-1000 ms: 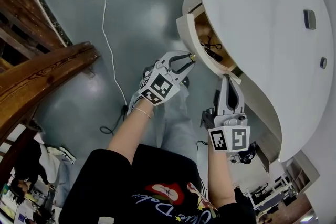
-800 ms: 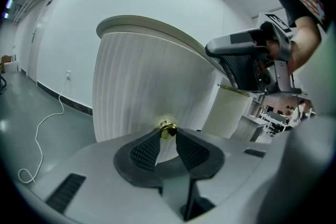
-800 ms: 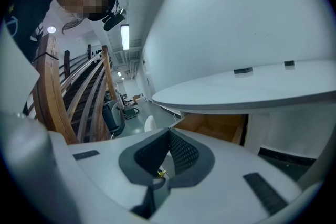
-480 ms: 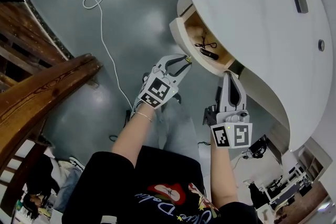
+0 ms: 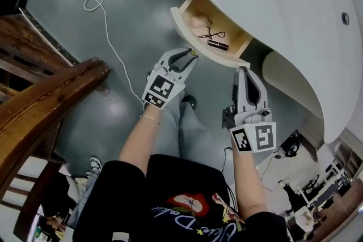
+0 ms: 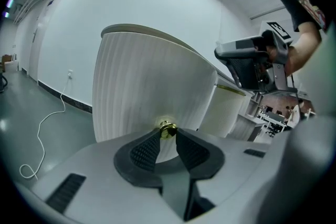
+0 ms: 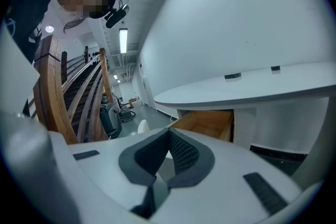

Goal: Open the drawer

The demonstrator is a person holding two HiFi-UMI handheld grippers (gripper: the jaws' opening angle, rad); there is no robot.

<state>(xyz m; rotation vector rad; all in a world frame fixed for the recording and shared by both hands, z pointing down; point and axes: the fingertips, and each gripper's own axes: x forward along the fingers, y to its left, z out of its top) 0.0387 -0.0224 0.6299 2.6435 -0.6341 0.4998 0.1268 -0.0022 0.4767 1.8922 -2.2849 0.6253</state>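
Note:
The drawer [image 5: 180, 24] stands pulled out from under the white curved desk [image 5: 272, 14], so its wooden inside shows. My left gripper [image 5: 191, 54] is shut on the small gold knob [image 6: 167, 129] of the ribbed white drawer front [image 6: 136, 97], both pads pinching it. To the right, my right gripper [image 5: 243, 71] points at the desk's underside near the drawer's right end, shut with nothing in it. In the right gripper view its pads [image 7: 181, 150] meet, and the drawer's wooden side [image 7: 207, 122] lies just beyond.
In the drawer lie a black looped cord [image 5: 205, 35] and a dark tube [image 5: 218, 45]. A wooden stair rail [image 5: 51, 93] runs along the left. A white cable [image 5: 108, 25] trails over the grey floor. The person's legs are below the grippers.
The drawer has slid further out of the desk with my left gripper holding its knob; more of its inside shows. My right gripper has shifted slightly alongside.

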